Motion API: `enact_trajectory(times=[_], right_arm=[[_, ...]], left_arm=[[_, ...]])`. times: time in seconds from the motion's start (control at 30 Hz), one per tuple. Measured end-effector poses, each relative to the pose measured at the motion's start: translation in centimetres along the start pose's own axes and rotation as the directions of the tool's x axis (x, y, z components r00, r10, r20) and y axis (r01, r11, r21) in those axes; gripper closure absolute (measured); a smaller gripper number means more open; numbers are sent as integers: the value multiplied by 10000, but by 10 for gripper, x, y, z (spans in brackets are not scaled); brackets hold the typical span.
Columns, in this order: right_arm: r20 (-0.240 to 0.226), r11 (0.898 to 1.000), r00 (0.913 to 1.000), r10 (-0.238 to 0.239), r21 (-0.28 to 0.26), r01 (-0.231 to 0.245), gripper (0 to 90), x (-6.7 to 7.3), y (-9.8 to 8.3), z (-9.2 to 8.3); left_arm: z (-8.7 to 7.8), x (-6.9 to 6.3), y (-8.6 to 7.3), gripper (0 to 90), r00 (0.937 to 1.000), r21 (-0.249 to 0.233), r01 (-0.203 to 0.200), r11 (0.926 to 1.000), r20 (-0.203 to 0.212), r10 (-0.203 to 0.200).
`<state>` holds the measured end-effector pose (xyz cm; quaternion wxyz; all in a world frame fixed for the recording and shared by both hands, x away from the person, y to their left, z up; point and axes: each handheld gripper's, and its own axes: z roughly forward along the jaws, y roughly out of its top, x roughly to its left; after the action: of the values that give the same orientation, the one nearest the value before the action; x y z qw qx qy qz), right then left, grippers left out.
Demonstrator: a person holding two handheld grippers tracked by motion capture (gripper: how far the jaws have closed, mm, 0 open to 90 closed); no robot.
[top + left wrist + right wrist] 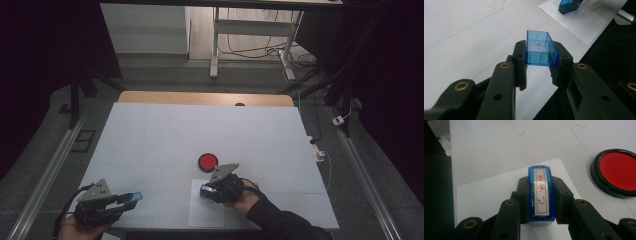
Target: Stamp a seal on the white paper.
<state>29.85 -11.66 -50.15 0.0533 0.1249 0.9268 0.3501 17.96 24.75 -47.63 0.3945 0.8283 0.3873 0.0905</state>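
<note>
1. Nearest you, at the table's (150, 130) near-left corner, your left gripper (131, 198) is clamped on a clear blue cap (541, 49), an open, hollow box held between the jaws just over the near edge.
2. Through the cap's wall you can see a few faint red marks; they are too small to read.
3. Your right gripper (205, 190) is clamped on the blue stamp (541, 195), which sits on a white sheet of paper (489, 192) by the table's near edge, right of the middle.
4. The stamp's top carries a white label with a red frame and three red Chinese characters in a column (I read them as 已审核, though the lowest is partly washed out by glare).
5. The stamp's lower body and its printing face are hidden by the jaws and the paper, so you cannot tell whether any ink has landed.
6. A round red ink pad (208, 161) in a black rim lies just beyond the sheet, toward the table's middle; in the right gripper view its right side is cut off.
</note>
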Motion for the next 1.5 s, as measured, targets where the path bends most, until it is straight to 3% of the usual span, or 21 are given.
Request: enact_trajectory(times=[0.2, 0.3, 0.47, 0.63, 0.73, 0.93, 1.03, 1.17, 1.5], right_arm=[[-566, 9964, 9952, 801, -228, -815, 703, -10, -3, 0], [-678, 9953, 9935, 916, -250, -935, 703, -13, -4, 1], [-484, 9971, 9963, 706, -235, -718, 703, -8, -3, 1], [159, 9999, 9998, -105, -63, 106, 703, 2, -1, 1], [369, 9993, 9986, -368, 86, 365, 702, 6, 1, 0], [229, 9998, 9996, -192, 96, 190, 699, 3, 1, 0], [37, 9997, 9997, 245, -33, -245, 698, -1, 1, 0], [16, 9991, 9991, 424, -3, -424, 697, -2, 2, -1], [166, 9941, 9967, 789, -755, -774, 696, -9, 6, -19]], left_arm=[[0, 0, 0, 686, 10000, 10, 4, 10000, 1, -4], [0, 0, 0, 686, 10000, 14, 6, 10000, 1, -6], [0, 0, 0, 686, 10000, 10, 6, 10000, 1, -6], [0, 0, 0, 686, 10000, 17, -4, 10000, -4, 4], [0, 0, 0, 686, 10000, 4, 13, 10000, 3, -13], [0, 1, 0, 686, 10000, -6, 24, 10000, 10, -24], [0, 1, 0, 686, 10000, -3, 15, 10000, 14, -15], [0, 1, 0, 686, 10000, -7, 22, 10000, 17, -22], [0, 1, 0, 686, 10000, -9, 20, 10000, 17, -20]])
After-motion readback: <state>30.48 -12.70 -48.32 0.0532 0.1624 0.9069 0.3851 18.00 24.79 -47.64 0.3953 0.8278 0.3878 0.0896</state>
